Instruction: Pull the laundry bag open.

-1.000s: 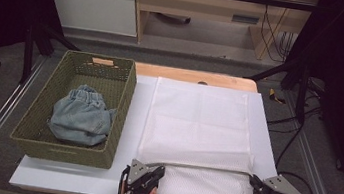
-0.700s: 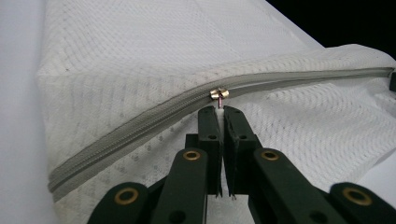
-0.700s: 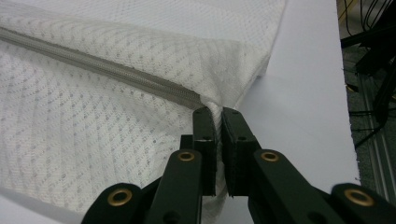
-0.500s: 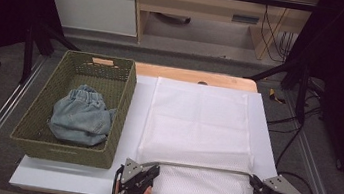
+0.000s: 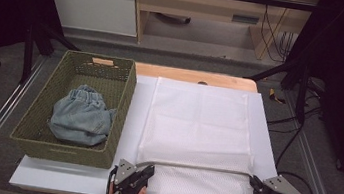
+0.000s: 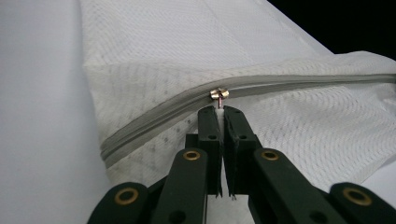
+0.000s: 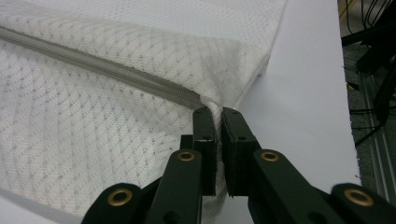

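White sheeting covers the worktop (image 5: 265,139), where a white mesh laundry bag (image 5: 198,131) lies flat just right of an olive woven basket (image 5: 122,115) holding folded denim shorts (image 5: 81,118). At the bag's near left corner, the left tongs (image 6: 220,108) are pinched together on the zipper pull (image 6: 218,94). At the bag's near right corner, the right tongs (image 7: 218,112) are clamped on mesh fabric beside the grey zipper's (image 7: 102,67) end.

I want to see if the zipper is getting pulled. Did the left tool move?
Yes, a little. Against the green basket, the left tool shifted slightly left along the bag's near edge, gripping the zipper pull.
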Tool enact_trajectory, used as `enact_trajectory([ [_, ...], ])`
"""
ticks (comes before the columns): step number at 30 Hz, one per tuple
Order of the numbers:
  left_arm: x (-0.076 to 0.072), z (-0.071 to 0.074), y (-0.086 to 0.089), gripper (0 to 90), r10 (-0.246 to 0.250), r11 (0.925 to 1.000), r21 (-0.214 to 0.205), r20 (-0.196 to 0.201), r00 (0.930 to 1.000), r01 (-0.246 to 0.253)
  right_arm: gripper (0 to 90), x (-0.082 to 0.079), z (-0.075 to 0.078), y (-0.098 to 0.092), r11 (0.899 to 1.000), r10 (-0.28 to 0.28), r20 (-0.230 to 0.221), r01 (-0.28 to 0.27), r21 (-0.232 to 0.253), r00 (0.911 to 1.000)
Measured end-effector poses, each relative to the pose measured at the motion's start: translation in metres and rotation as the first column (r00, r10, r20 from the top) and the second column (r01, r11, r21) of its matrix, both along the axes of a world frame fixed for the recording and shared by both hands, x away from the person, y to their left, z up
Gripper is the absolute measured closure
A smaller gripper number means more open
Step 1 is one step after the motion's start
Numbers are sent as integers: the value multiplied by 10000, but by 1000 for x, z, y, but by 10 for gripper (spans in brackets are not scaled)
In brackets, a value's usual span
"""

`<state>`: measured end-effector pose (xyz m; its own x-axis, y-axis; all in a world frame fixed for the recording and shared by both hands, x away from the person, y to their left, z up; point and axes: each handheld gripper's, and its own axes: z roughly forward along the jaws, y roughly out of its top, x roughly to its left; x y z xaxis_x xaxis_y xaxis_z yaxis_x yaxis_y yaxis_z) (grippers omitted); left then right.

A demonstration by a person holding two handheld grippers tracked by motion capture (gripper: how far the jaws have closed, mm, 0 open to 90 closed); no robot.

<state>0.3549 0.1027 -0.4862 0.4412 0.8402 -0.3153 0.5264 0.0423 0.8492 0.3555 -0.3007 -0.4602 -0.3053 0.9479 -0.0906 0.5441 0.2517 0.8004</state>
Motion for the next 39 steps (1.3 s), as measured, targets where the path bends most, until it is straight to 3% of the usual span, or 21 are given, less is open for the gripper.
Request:
enact_trajectory([
  [3, -2, 0, 3, 868, 93, 9998, 198, 58, 9999, -95, 853, 0, 0, 0, 10000, 19, -10, -19, -14, 10000],
  [39, -5, -3, 22, 867, 452, 9987, 217, -67, 9990, -451, 854, -1, -2, -3, 10000, 5, -292, -6, -39, 9996],
])
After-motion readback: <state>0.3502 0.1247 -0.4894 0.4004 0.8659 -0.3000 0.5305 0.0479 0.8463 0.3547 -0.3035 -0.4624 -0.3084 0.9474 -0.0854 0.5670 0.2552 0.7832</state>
